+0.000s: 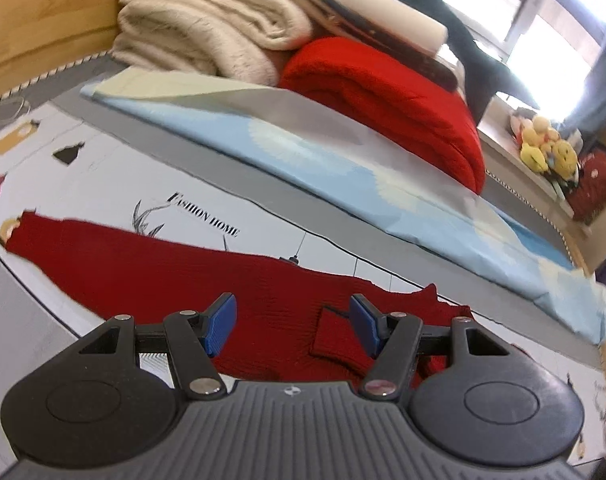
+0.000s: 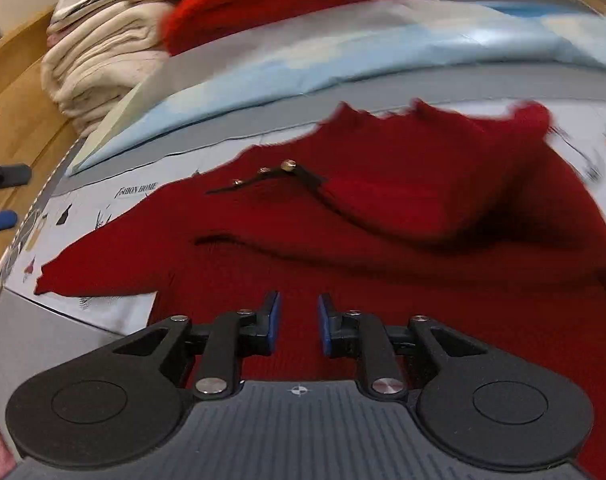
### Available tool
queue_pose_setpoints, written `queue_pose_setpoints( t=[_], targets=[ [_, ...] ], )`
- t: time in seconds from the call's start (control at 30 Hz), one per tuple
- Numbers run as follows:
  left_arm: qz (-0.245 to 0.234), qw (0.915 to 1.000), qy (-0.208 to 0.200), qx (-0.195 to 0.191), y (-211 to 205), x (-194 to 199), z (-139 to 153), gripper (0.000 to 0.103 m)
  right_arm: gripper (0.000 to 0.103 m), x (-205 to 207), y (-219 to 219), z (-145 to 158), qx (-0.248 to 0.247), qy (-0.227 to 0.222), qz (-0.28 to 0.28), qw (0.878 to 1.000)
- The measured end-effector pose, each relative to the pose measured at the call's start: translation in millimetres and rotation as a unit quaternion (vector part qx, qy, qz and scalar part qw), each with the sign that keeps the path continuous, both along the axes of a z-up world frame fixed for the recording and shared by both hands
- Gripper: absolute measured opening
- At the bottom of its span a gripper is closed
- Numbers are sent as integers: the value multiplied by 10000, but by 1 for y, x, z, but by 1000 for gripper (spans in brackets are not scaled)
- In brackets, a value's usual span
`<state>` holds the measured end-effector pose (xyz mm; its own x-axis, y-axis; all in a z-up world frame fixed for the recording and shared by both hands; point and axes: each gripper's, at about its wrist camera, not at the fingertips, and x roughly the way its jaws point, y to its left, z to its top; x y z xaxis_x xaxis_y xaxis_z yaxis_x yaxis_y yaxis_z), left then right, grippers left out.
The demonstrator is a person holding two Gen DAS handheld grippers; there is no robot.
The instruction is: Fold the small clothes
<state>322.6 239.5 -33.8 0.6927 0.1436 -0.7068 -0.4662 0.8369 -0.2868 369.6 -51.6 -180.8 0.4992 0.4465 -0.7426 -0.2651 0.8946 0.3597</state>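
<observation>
One dark red knit garment spread on a printed bedsheet lettered "FASHION HOME".
Left gripper and right gripper both parted, empty; folded blankets at the sheet's far edge.

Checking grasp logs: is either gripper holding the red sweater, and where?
Nothing is held. Left gripper and right gripper both hover open above the red sweater.

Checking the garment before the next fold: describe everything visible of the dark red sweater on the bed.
The dark red sweater is a ribbed knit lying mostly flat on the printed white bedsheet. One long sleeve stretches out to the side; a flap of fabric is folded over its upper body. Three small metal buttons sit along a dark seam. Both claws, left and right, hover open above it, gripping nothing.
</observation>
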Motion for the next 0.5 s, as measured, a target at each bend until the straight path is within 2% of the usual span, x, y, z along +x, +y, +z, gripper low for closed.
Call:
queue_pose_setpoints(
  t=[0.07, 0.13, 0.23, 0.27, 0.3, 0.37, 0.4, 0.5],
  targets=[
    [7, 9999, 13, -102, 4, 0, -1, 68, 30, -16, -13, 20, 7, -74, -22, 10000],
    [-4, 9998, 47, -189, 2, 2, -6, 68, 39, -22, -35, 39, -25, -200, -326, 9993],
    [-45, 9993, 96, -349, -3, 8, -15, 66, 39, -18, -69, 48, 247, -204, -978, 9947],
    [-61, 9990, 80, -440, -4, 10, -19, 56, 39, -16, -80, 46, 347, -195, -1234, 9916],
    [-110, 9985, 58, -536, -6, 12, -23, 38, 39, -14, -92, 43, 426, -163, -1501, 9876],
    [-236, 9973, 89, -683, -9, 21, -32, 26, 40, -7, -112, 35, 490, -32, -1945, 9797],
    [-280, 9968, 78, -746, -10, 25, -37, 20, 40, -3, -120, 33, 578, 45, -2104, 9759],
    [-446, 9955, -9, -832, -19, 35, -51, 19, 40, 5, -133, 29, 855, 179, -2158, 9725]
  ],
)
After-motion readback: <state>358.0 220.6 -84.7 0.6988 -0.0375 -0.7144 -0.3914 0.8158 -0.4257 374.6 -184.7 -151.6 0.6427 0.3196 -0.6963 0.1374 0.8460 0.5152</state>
